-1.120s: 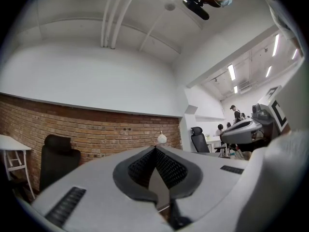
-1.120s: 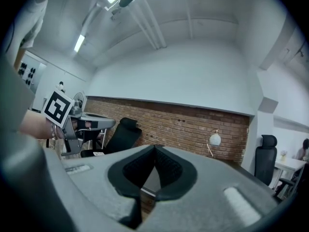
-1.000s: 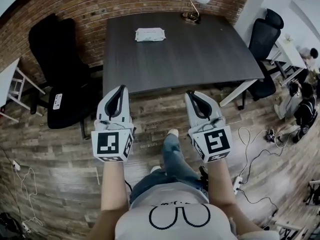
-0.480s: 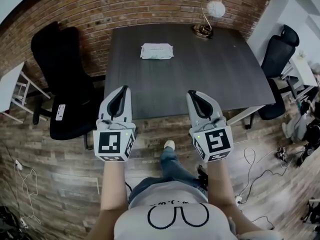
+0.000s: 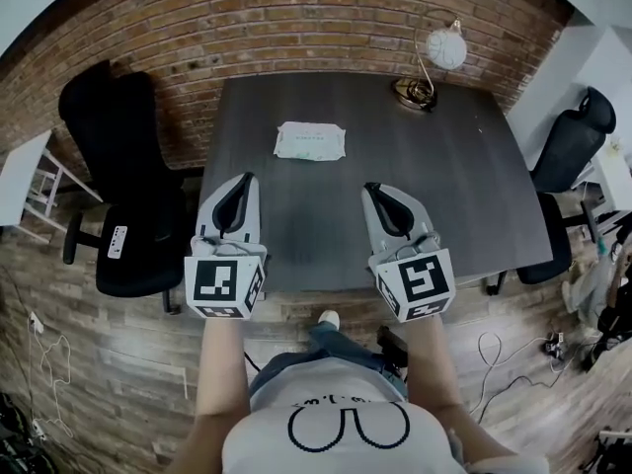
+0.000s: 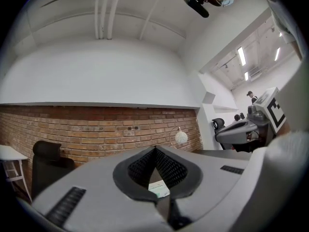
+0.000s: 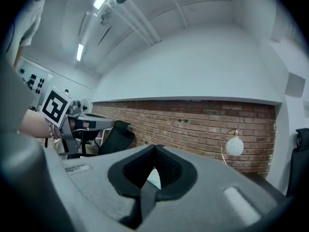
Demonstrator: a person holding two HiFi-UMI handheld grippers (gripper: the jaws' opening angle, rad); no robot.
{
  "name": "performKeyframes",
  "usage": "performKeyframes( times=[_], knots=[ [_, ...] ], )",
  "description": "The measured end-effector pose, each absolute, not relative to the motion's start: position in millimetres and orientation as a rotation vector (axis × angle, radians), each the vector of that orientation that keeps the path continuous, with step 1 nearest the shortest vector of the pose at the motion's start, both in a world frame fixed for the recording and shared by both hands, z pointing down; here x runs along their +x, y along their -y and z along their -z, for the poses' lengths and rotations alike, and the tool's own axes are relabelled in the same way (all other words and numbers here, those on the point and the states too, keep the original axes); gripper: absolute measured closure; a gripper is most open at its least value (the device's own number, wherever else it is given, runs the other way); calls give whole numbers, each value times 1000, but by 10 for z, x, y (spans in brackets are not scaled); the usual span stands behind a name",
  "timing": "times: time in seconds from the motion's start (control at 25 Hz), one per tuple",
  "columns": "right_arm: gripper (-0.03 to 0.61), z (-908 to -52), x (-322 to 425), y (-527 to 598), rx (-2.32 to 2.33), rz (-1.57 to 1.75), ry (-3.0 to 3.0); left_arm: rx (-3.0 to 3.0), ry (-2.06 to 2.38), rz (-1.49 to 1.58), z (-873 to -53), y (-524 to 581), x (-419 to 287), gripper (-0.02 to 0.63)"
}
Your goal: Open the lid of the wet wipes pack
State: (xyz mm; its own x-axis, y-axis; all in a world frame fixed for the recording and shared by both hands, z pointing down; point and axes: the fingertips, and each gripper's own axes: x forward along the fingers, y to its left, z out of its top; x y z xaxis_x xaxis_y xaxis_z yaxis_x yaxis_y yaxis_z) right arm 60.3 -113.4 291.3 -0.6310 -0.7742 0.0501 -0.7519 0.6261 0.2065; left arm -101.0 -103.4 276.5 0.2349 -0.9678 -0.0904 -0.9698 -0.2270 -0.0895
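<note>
Head view, nearest first: the person's two forearms reach forward side by side, each hand holding a gripper with its marker cube toward the camera. The left gripper (image 5: pixel 240 178) and the right gripper (image 5: pixel 373 188) both point away toward the far wall. In each gripper view the jaws meet at their tips, (image 6: pixel 154 149) and (image 7: pixel 154 146), pressed together with nothing between them.

A second ago both grippers hung over the wooden floor (image 5: pixel 99 363), short of the table's near edge. Now their front halves are over the near strip of the dark table (image 5: pixel 444 186), whose near edge crosses under them.

Farther on, the wet wipes pack (image 5: pixel 310 140) lies flat on the table, left of its middle and toward the far side, with its lid closed. It lies well apart from both grippers, though nearer to them than before. It also shows through the gap behind the jaw tips in the left gripper view (image 6: pixel 159 189) and the right gripper view (image 7: pixel 153 178).

A globe lamp (image 5: pixel 439 52) stands at the table's far right corner. A black chair (image 5: pixel 118 166) stands left of the table, and the brick wall (image 5: pixel 296 18) runs behind it.
</note>
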Motion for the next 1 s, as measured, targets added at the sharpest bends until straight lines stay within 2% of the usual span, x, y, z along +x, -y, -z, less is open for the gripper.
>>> performKeyframes(
  times=[0.56, 0.64, 0.72, 0.76, 1.0],
  knots=[
    [580, -3141, 530, 2165, 1197, 198, 2717, -2426, -1914, 80, -3069, 2160, -952, 609],
    [581, -3192, 533, 2244, 1197, 182, 2709, -2465, -1909, 116, -3167, 2269, -928, 549],
    [581, -3242, 541, 2326, 1196, 165, 2699, -2508, -1884, 156, -3262, 2378, -881, 442],
    [581, -3266, 543, 2374, 1196, 156, 2694, -2527, -1869, 183, -3310, 2435, -858, 410],
    [581, -3474, 521, 2754, 1201, 74, 2660, -2591, -1813, 315, -3565, 2812, -825, 395]
  ],
)
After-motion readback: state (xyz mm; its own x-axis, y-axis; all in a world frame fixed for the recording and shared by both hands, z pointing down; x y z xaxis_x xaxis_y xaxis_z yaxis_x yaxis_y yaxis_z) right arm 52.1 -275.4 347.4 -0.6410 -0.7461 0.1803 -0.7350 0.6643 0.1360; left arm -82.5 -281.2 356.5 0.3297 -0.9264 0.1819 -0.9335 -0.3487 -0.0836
